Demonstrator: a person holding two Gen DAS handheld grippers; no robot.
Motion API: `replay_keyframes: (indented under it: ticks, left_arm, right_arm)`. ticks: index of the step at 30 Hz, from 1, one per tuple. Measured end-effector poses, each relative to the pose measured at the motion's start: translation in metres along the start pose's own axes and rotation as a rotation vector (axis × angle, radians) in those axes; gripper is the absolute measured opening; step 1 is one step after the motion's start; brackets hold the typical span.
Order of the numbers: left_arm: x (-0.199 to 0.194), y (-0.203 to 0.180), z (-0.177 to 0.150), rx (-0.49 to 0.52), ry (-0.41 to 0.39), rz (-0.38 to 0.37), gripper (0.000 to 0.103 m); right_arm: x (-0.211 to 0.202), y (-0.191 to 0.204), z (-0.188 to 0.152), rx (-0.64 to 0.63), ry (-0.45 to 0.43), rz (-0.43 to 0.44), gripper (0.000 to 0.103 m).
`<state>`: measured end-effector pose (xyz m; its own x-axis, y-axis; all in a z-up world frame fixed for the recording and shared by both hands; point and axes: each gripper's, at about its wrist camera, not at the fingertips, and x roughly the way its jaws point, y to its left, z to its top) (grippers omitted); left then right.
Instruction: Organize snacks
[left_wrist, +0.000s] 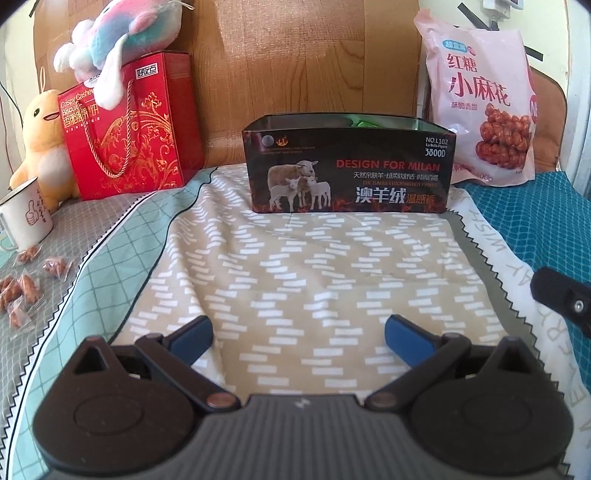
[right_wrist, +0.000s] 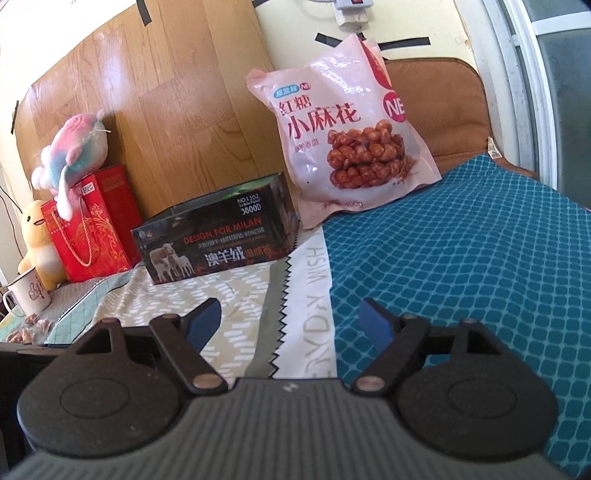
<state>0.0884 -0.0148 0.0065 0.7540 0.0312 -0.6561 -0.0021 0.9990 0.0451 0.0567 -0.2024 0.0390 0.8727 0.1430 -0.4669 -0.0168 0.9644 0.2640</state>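
Wrapped snack pieces (left_wrist: 24, 291) lie scattered far left by the mug (left_wrist: 26, 218); open tin (left_wrist: 349, 168) sits centre-back. Left gripper (left_wrist: 298, 334) and right gripper (right_wrist: 293, 325) both gape wide, empty. Judgement: pinch one wrapper at a time, drop into tin. Tin contents mostly hidden; snack pile cut off at frame edge.

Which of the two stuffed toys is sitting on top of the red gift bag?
The pink-and-blue plush lies on the red gift bag; the yellow duck sits beside it.
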Motion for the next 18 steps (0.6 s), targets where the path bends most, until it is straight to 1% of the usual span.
replay_keyframes:
  ticks: [3,6,9,14,16,18]
  left_arm:
    - [0.001,-0.003,0.007,0.006,-0.004,-0.005,0.103]
    - [-0.003,-0.011,0.024,0.028,-0.048,0.001,0.103]
    - [-0.003,-0.019,0.036,0.05,-0.079,0.002,0.103]
    - [0.006,-0.033,0.041,0.073,-0.086,-0.009,0.103]
    - [0.009,-0.035,0.04,0.078,-0.078,-0.013,0.103]
    - [0.012,-0.036,0.039,0.085,-0.074,-0.013,0.103]
  right_arm:
    - [-0.002,-0.001,0.001,0.001,-0.002,0.003,0.084]
    - [-0.001,-0.002,0.003,0.005,0.003,0.004,0.085]
    - [-0.002,-0.004,0.008,-0.004,-0.015,-0.01,0.085]
    - [0.001,-0.01,0.02,-0.022,-0.065,-0.047,0.085]
    - [0.003,-0.011,0.019,-0.028,-0.072,-0.057,0.085]
    - [0.006,-0.014,0.016,-0.019,-0.057,-0.055,0.085]
